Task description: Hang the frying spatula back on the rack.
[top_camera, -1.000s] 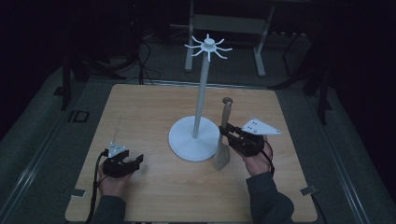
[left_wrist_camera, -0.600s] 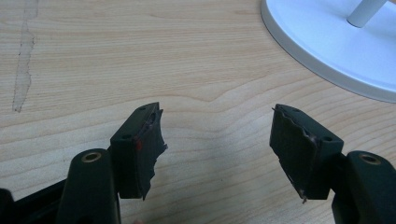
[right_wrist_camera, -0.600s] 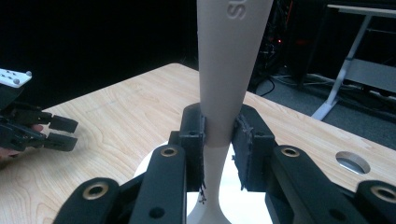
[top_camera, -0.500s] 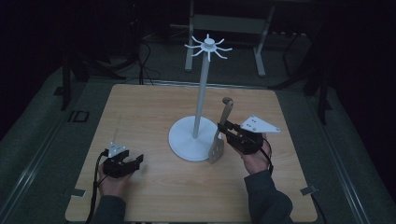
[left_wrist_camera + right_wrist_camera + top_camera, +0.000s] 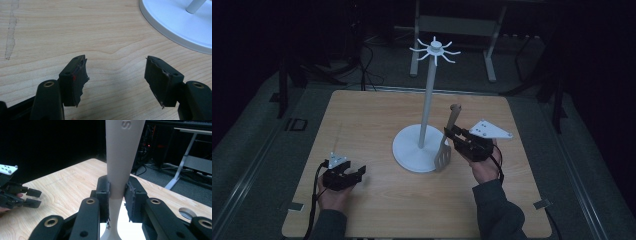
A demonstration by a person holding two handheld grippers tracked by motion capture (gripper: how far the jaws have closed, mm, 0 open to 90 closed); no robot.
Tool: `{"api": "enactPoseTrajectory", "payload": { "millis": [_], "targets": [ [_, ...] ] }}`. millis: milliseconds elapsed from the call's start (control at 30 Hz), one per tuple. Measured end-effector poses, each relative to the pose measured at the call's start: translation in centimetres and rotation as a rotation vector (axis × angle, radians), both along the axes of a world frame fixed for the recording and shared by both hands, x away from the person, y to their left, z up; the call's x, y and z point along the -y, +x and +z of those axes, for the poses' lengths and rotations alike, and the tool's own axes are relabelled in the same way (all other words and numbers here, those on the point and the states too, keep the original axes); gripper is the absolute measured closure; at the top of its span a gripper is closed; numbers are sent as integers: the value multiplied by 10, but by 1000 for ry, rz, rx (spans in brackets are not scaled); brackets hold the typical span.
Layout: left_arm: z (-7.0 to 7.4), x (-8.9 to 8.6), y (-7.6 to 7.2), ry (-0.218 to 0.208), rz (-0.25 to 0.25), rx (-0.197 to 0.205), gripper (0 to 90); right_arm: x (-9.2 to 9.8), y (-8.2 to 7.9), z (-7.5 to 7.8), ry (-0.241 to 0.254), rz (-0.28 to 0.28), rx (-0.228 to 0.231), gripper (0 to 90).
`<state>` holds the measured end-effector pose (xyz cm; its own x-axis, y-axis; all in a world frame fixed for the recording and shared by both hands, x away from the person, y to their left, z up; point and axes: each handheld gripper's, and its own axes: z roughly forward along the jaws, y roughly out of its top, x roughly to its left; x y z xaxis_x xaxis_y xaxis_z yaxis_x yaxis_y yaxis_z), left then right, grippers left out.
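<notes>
A beige slotted spatula (image 5: pixel 453 119) stands nearly upright to the right of the white hook stand (image 5: pixel 427 107), and its blade (image 5: pixel 442 160) hangs at the rim of the stand's round base (image 5: pixel 409 150). My right gripper (image 5: pixel 451 134) is shut on the spatula's handle (image 5: pixel 122 152), and in the right gripper view (image 5: pixel 117 197) both pads press on it. At the front left of the table, my left gripper (image 5: pixel 358 173) rests open; its jaws (image 5: pixel 116 75) stand wide apart over bare wood.
The stand's pole ends in a ring of white hooks (image 5: pixel 435 49) high above the wooden table (image 5: pixel 372 115). The base's edge (image 5: pixel 175 25) lies ahead and to the right of the left gripper. Dark floor, cables and a desk frame (image 5: pixel 462 25) lie beyond the table.
The spatula has tipped slightly in the right gripper, so its blade has swung left toward the stand's base. The left gripper has stayed still.
</notes>
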<state>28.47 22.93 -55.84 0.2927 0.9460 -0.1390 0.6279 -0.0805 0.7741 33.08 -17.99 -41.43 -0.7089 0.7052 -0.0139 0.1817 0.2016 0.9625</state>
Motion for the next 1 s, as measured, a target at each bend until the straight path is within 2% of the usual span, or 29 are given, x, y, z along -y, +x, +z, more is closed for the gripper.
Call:
{"api": "enactPoseTrajectory", "payload": {
  "millis": [433, 1000],
  "targets": [
    [0, -1, 0, 0, 2, 3, 343, -4, 3, 12, -10, -1, 20, 745],
    [1, -1, 0, 0, 3, 5, 345, -8, 7, 28, 3, -8, 36, 746]
  ]
}}
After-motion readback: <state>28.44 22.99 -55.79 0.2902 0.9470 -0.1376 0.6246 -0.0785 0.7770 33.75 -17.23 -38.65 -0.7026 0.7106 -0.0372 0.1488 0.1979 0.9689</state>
